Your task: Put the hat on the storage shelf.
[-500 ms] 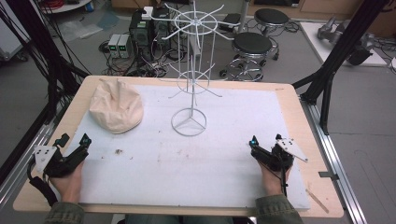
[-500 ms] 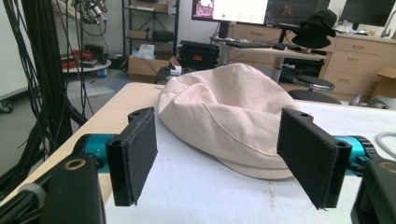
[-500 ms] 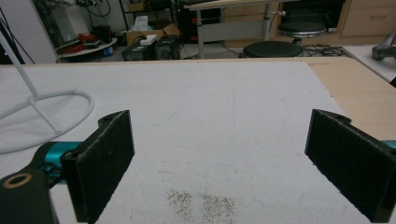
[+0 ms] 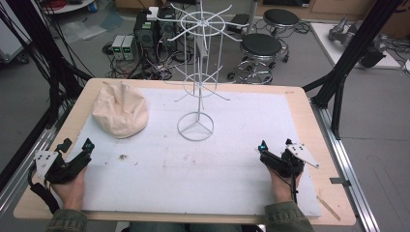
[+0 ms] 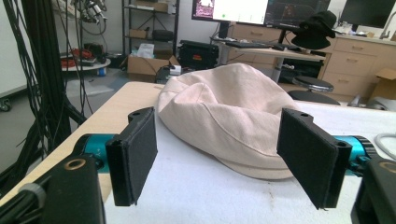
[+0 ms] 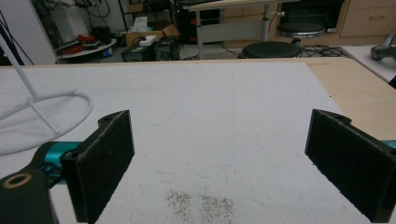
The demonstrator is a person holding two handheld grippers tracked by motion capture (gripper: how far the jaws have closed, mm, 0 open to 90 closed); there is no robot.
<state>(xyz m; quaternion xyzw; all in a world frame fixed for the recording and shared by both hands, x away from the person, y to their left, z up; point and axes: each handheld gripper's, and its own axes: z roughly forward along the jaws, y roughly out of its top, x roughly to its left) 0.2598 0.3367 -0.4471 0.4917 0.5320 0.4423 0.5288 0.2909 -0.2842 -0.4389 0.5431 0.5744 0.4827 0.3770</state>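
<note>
A cream cloth hat [image 4: 120, 109] lies crumpled on the white mat [image 4: 193, 164] at the back left. In the left gripper view the hat [image 5: 229, 116] sits just beyond my two black jaws. My left gripper [image 4: 76, 145] rests near the mat's left edge, open, with nothing between its jaws; the left gripper [image 5: 224, 154] stands wide apart. A white wire rack [image 4: 197, 72] with a ring base stands at the mat's middle back. My right gripper [image 4: 273, 150] lies at the right, open and empty. The right gripper [image 6: 219, 168] faces bare mat, with the rack's ring base [image 6: 42, 116] at far left.
The wooden table edge [image 4: 319, 135] runs around the mat. Black frame posts [image 4: 348, 53] rise at the right, and cables hang at the left. Stools [image 4: 261, 46] and electronics boxes [image 4: 145, 34] stand on the floor behind the table. Small dark specks [image 6: 201, 203] mark the mat.
</note>
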